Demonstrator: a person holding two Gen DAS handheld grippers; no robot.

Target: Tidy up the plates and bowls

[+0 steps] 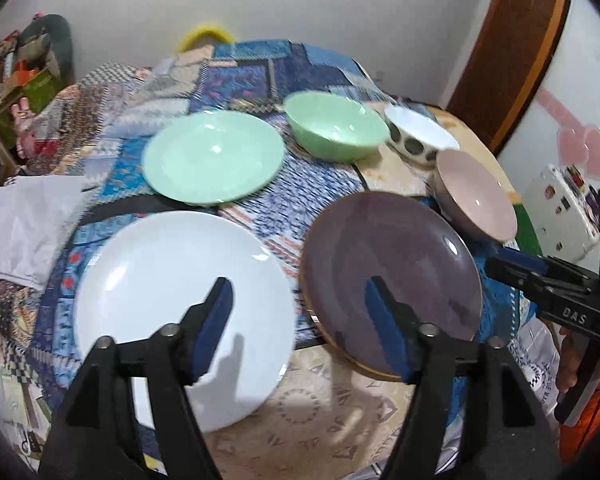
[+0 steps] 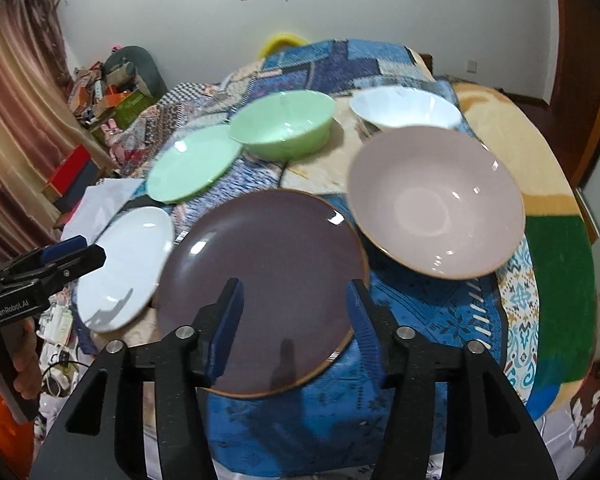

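A round table (image 2: 500,128) draped in overlapping patterned cloths, mostly blue patchwork, fills the middle of both views. Directly on it lie a white plate (image 1: 172,292) at lower left of the left wrist view, a dark purple plate (image 1: 396,264) at lower right, and a pale green plate (image 1: 214,158) above them. Toward the upper right stand a green bowl (image 1: 334,126), a white bowl with dark spots (image 1: 418,136) and a pink bowl (image 1: 476,196). Folded white paper (image 1: 24,224) lies at the left edge.

White walls (image 2: 400,8), striped curtain (image 2: 16,92)
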